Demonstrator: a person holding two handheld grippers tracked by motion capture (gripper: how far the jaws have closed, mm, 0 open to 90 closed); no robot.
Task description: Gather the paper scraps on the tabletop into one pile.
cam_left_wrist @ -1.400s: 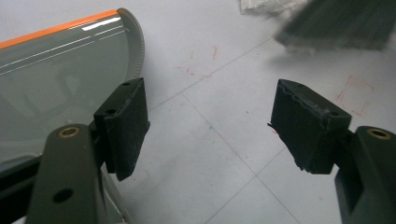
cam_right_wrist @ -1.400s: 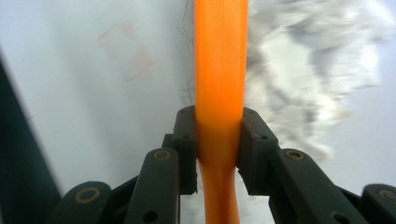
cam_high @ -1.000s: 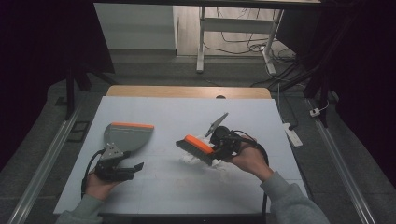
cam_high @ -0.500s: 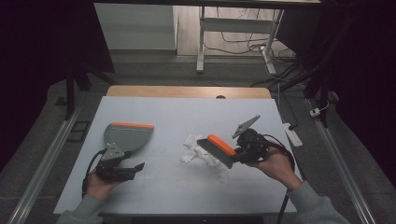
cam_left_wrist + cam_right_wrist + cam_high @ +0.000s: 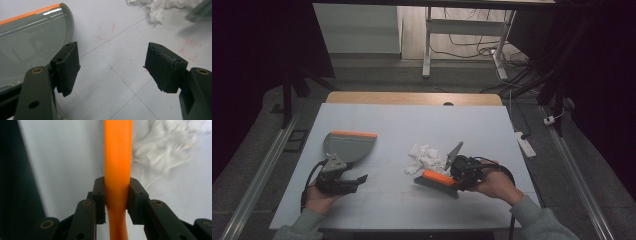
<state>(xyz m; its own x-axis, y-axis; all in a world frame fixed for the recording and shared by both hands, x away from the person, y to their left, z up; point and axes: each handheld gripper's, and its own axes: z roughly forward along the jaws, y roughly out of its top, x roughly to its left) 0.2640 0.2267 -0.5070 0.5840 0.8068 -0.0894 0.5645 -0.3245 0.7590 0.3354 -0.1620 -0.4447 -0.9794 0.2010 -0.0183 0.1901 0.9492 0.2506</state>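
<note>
White table (image 5: 392,125), brush (image 5: 438,178), paper scraps (image 5: 424,156)

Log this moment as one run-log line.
left gripper open by dustpan | right gripper shut on brush | paper scraps beside brush

A dim lab or recording workspace: a white surface (image 5: 377,120) bearing faint red pen marks (image 5: 190,48), metal floor rails (image 5: 257,172) alongside, a power strip (image 5: 525,143) and loose cables (image 5: 472,42) beyond.
</note>
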